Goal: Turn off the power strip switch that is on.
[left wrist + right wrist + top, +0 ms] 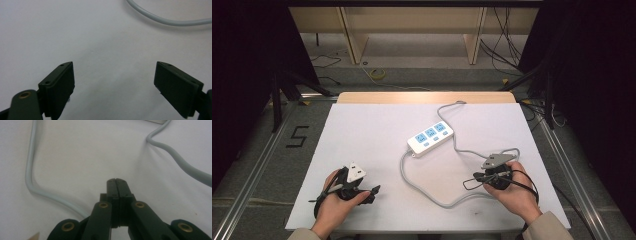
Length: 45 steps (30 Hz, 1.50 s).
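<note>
— Started yet?
— Doubt it. The power strip [430, 138] lies mid-frame on the bench [362, 135], its cord [422, 192] looping toward the lower right. The left tool [113, 82] gapes wide, empty; the right tool [116, 185] is pinched closed on nothing.
— Next?
— Probably reaching for the strip.

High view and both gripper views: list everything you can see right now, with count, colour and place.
power strip: one, white with three blue sockets, middle of the table
power strip cable: one, grey, loops over the table near the right hand
table: one, white top with a wooden far edge
floor marking "5": one, black, left of the table
wooden frame: one, light wood, beyond the table
left hand-held gripper: one, black, jaws open, near left
right hand-held gripper: one, black, jaws shut, near right
</note>
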### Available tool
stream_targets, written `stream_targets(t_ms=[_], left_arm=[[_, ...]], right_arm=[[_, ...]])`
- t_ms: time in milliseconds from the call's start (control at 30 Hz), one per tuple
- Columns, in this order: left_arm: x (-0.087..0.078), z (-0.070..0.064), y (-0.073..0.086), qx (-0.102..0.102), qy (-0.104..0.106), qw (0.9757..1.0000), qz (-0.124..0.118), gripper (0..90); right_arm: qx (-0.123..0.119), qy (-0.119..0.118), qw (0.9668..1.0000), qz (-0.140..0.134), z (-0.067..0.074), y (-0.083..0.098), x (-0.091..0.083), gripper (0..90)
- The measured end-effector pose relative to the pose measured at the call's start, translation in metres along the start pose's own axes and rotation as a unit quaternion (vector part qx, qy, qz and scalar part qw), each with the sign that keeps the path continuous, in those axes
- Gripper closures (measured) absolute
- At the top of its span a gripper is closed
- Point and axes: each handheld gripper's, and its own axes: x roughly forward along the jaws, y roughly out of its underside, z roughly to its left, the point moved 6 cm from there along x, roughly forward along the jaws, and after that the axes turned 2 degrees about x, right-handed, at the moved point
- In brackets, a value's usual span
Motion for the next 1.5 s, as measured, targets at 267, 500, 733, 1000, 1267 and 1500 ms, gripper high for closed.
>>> stream_targets(t_ms=[267,500,733,1000,1267,1500], left_arm=[[0.0,0.0,0.0,0.0,0.0,1.0,0.0,16.3],[0.0,0.0,0.0,0.0,0.0,1.0,0.0,16.3],[0.0,0.0,0.0,0.0,0.0,1.0,0.0,16.3],[0.0,0.0,0.0,0.001,0.0,1.0,0.0,16.3],[0.0,0.0,0.0,0.001,0.0,1.0,0.0,16.3],[0.0,0.0,0.0,0.002,0.0,1.0,0.0,16.3]], right_arm=[[0.003,-0.002,0.9999,0.015,0.0,-0.003,0.002,90.0],[0.004,-0.006,0.9997,0.022,0.001,-0.007,0.004,90.0],[0.001,-0.008,0.9996,0.026,0.002,-0.012,0.006,90.0],[0.0,-0.01,0.9995,0.03,0.003,-0.017,0.008,90.0],[0.0,-0.012,0.9994,0.031,0.003,-0.02,0.009,90.0],[-0.001,-0.013,0.9994,0.034,0.003,-0.023,0.011,90.0]])
